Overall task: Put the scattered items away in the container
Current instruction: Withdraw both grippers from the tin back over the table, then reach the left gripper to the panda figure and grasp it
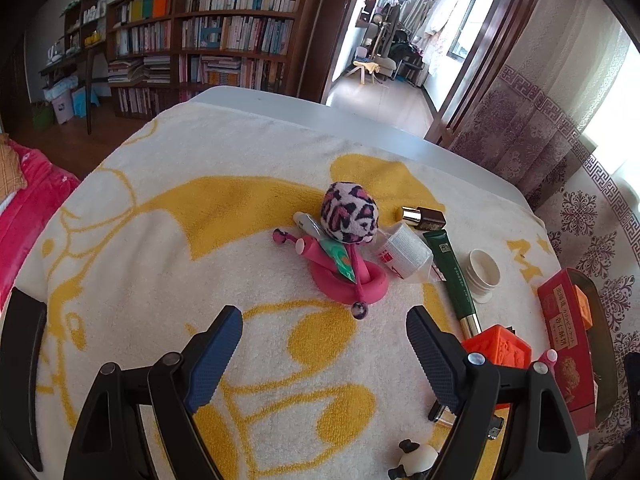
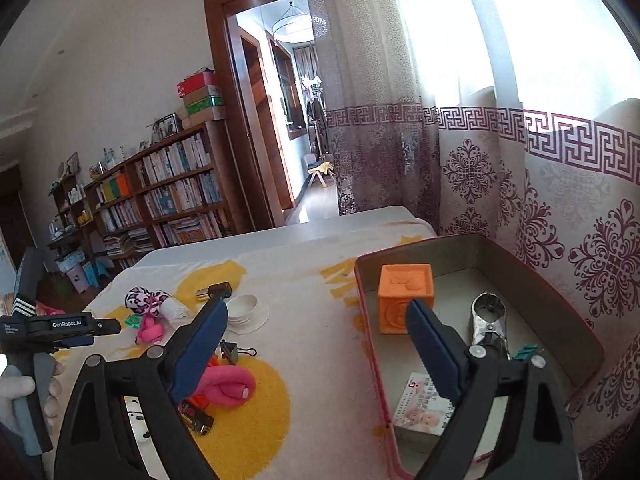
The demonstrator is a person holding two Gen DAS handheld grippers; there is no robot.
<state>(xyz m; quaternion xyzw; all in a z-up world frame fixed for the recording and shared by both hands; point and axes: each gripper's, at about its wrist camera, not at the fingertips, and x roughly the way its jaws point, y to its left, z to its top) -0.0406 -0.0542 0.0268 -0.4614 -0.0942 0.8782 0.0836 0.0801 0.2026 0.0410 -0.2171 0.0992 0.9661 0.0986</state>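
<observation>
The container is a red-sided metal tin (image 2: pixel 560 304) at the right of the towel. In it lie an orange cube (image 2: pixel 404 300), a silver clipper (image 2: pixel 488 320), a teal clip (image 2: pixel 526 354) and a booklet (image 2: pixel 428 404). My right gripper (image 2: pixel 316 308) hangs open above the tin's left wall, nothing between its fingers. My left gripper (image 1: pixel 326 320) is open and empty over the towel, just short of a pink coiled toy (image 1: pixel 352 280). Around that lie a leopard-print pouch (image 1: pixel 350 218), a green tube (image 1: pixel 452 276), a white cup (image 1: pixel 484 274) and a red-orange cube (image 1: pixel 498 350).
A yellow-and-white towel (image 1: pixel 160 240) covers the table. A small gold-capped bottle (image 1: pixel 424 216), a plastic packet (image 1: pixel 404 254), a panda figure (image 1: pixel 416 458), a second pink coil (image 2: pixel 228 386) and a black binder clip (image 2: pixel 234 350) lie loose. Curtains hang close behind the tin.
</observation>
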